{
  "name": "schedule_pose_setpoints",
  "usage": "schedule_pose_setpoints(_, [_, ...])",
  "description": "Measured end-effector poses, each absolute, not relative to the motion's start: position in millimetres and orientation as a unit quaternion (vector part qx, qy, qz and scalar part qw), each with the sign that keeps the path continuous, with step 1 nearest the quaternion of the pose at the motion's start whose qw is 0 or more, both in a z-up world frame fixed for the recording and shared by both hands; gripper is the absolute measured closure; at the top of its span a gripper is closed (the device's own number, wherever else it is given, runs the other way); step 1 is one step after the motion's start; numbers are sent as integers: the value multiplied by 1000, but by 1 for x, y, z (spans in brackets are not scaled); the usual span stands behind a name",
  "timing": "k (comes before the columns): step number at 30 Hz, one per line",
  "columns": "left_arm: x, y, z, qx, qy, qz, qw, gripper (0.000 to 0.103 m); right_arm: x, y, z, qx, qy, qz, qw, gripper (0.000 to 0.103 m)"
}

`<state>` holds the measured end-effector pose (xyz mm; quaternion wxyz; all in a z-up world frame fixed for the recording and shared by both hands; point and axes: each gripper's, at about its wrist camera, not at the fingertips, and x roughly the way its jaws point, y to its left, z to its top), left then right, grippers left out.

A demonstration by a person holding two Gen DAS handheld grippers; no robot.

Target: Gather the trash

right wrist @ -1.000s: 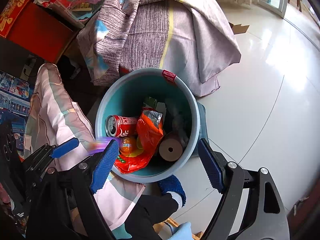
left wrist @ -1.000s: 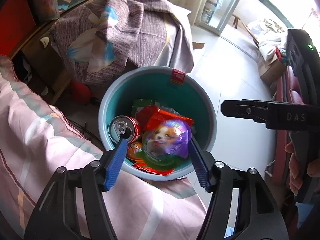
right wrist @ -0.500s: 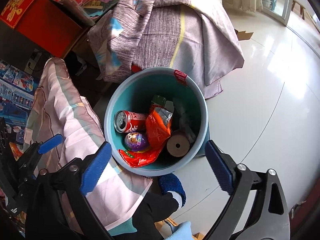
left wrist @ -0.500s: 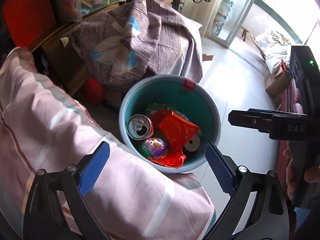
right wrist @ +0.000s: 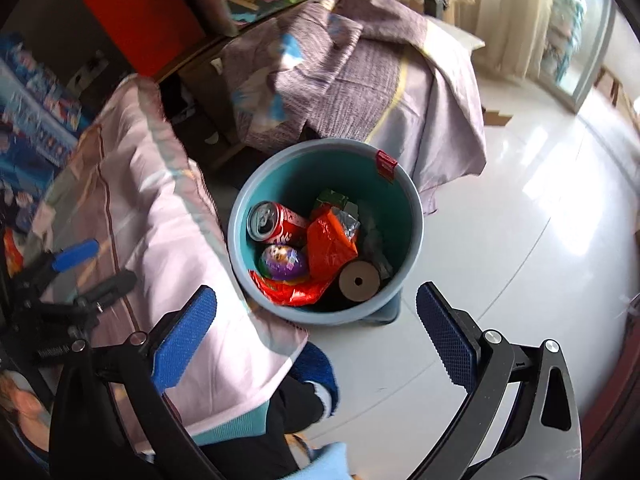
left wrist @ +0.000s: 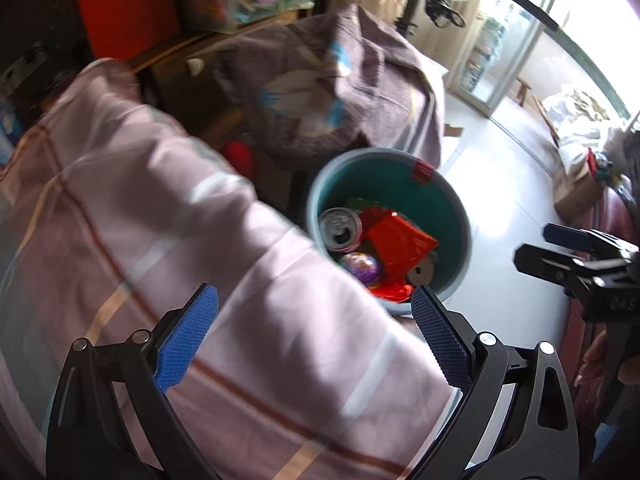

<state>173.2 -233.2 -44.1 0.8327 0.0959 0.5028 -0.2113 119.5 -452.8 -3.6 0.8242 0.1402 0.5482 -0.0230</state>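
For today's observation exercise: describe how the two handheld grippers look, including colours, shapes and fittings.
Both alike: the left gripper and right gripper have black, angular, cut-out frames with silver screws. Each finger carries a blue, finely textured pad.

We saw a glossy white tiled floor (right wrist: 520, 240) that caught bright daylight from a glass door (left wrist: 500, 52) at the far side of the room. A purple-grey blanket (right wrist: 360, 72) was draped over a piece of furniture, and a pink striped sheet (left wrist: 160, 240) covered another one nearer us. Behind them stood a red box (right wrist: 136, 12), and a cardboard box (left wrist: 576, 192) sat on the floor by the window.
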Motion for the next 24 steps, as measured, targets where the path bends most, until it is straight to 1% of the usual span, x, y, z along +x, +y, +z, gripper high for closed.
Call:
schedule_pose_setpoints(8, [149,-189,-36,60,491,-168,853,4,95,-400,7,68,539,-6,840,7])
schedule_pose_setpoints(15, [118,-172,-37,54,487,-158,857,4,68,-378,8,70,536,7,841,7])
schedule_pose_setpoints(24, [82,-164,-33,57,475,-152,865,4,37,-380,7,81,533,-5,842,7])
